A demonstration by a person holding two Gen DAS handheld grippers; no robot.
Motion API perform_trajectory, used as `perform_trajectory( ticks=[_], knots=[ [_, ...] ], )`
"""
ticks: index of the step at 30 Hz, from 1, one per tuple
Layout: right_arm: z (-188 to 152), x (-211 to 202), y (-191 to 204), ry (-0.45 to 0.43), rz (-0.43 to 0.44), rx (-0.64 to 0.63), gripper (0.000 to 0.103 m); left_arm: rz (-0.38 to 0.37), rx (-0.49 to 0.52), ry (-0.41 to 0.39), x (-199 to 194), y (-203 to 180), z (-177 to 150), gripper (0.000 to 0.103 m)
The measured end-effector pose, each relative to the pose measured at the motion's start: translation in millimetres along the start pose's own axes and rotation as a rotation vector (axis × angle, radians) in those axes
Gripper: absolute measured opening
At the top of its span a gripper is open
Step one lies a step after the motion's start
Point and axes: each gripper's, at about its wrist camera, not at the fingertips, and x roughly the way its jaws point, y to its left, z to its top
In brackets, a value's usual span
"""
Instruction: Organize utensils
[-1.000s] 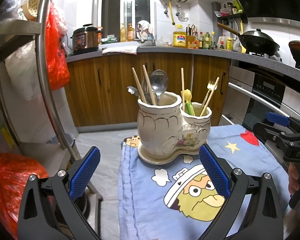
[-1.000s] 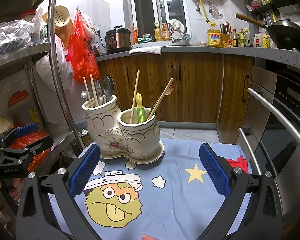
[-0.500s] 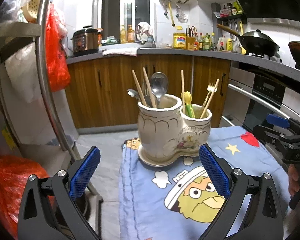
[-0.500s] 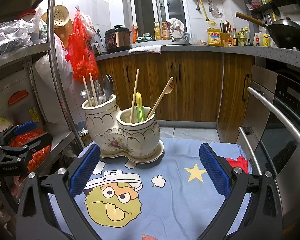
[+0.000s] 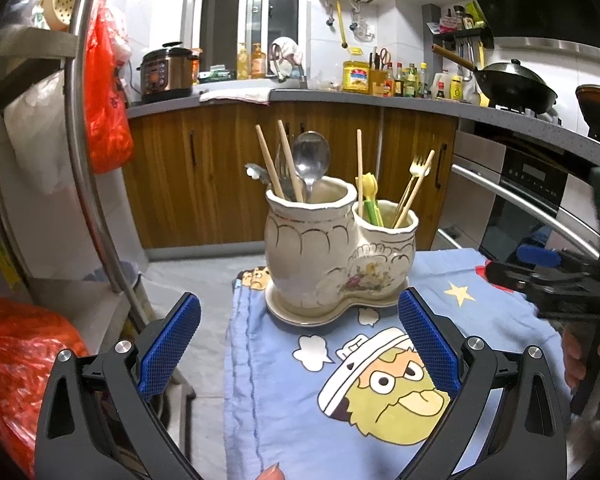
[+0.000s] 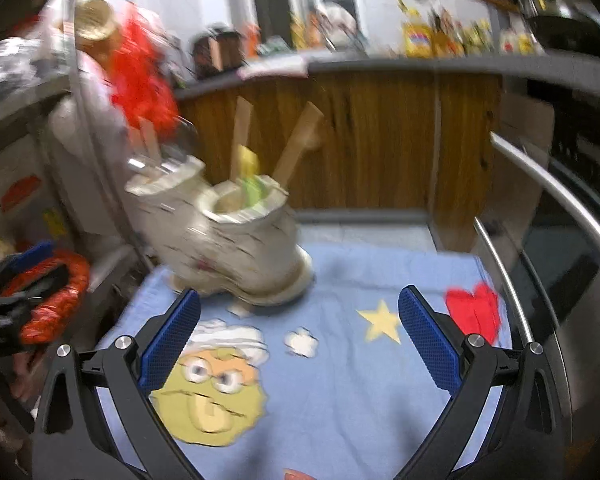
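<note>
Nearest in the left wrist view, the left gripper (image 5: 298,344) is spread wide with nothing between its blue pads, low over the near edge of a desk draped in a blue cartoon cloth (image 5: 340,400). The right gripper (image 6: 298,344) is equally wide apart and empty in its own view, which is smeared with motion blur; that blur suggests fast movement, and a hurried reach could knock things over. Further back, toward the far left corner of the desk, a cream ceramic utensil holder (image 5: 332,256) with two joined cups stands on its saucer on the cloth. The taller left cup holds wooden chopsticks (image 5: 278,164) and a metal spoon (image 5: 310,158); the shorter right cup holds another chopstick, a gold fork (image 5: 414,172) and a yellow-green utensil (image 5: 370,200). The handles lean and cross, so pulling one could drag its neighbours out. The loose cloth could slide under a sideways push, carrying the holder toward the desk's edge. Beyond lie wooden kitchen cabinets (image 5: 204,176).
</note>
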Motion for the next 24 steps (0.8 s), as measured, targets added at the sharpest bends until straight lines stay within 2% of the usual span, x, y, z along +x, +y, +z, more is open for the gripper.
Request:
perform_trajectory(
  ticks=[5,10,16,19,22,24],
  knots=[
    [-10,49,-51,0.130,-0.168,0.077,0.098,0.001,0.000,0.034,17,1,-17,0.098],
    [-9,86,-77,0.217,-0.288,0.083,0.098,0.001,0.010,0.048,30,3,-29,0.098],
    [5,123,-86,0.265,-0.369,0.071,0.098,-0.019,-0.005,0.091,44,11,-33,0.098],
    [2,136,-91,0.301,-0.357,0.081,0.098,-0.031,-0.022,0.107,46,14,-34,0.098],
    [0,138,-99,0.305,-0.322,0.126,0.098,-0.038,-0.033,0.113,45,18,-35,0.098],
    [1,138,-96,0.307,-0.329,0.120,0.098,-0.043,-0.039,0.113,44,21,-35,0.098]
  ],
)
